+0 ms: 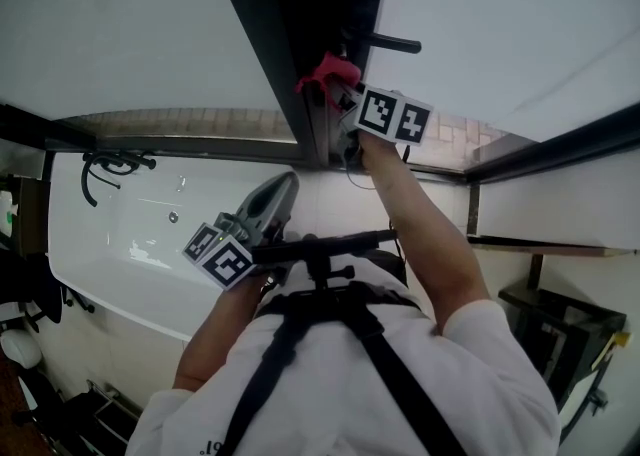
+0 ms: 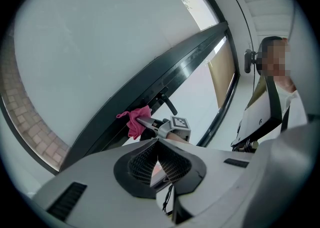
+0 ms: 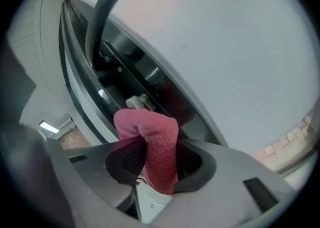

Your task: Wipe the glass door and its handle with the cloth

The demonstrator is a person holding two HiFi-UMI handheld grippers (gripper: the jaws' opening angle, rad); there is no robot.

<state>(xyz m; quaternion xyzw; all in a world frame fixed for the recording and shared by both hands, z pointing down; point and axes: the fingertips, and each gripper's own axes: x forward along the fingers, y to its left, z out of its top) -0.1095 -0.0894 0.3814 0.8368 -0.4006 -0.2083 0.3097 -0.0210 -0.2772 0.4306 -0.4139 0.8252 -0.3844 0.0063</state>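
- The pink cloth (image 3: 152, 139) is pinched as a narrow folded wad, and only a small pad of it stands out beyond the jaws. If it is pressed hard, bare gripper plastic could be scraped along the glass door (image 3: 230, 47) or its dark door frame (image 1: 285, 39).
- A pale metal fitting (image 3: 136, 102) is seen on the frame just behind the cloth. The cloth could be snagged there and dragged out of the jaws by a sideways wipe.
- The handle (image 1: 388, 42), a dark lever, juts out just above the cloth. It could be knocked and the latch moved if it is struck by the gripper instead of being stroked by the cloth.
- With so little cloth exposed, streaks could be left on the large glass pane.
- The right gripper (image 3: 155, 161) is raised to the door frame, just below the handle. Its jaws are closed narrowly on the cloth, which is held firmly between them. The cloth appears to rest against the frame, though contact cannot be confirmed.
- The left gripper (image 2: 158, 161) is held low near the person's chest, well apart from the door. Its jaws are pressed together, nothing is held, and nothing is touched.
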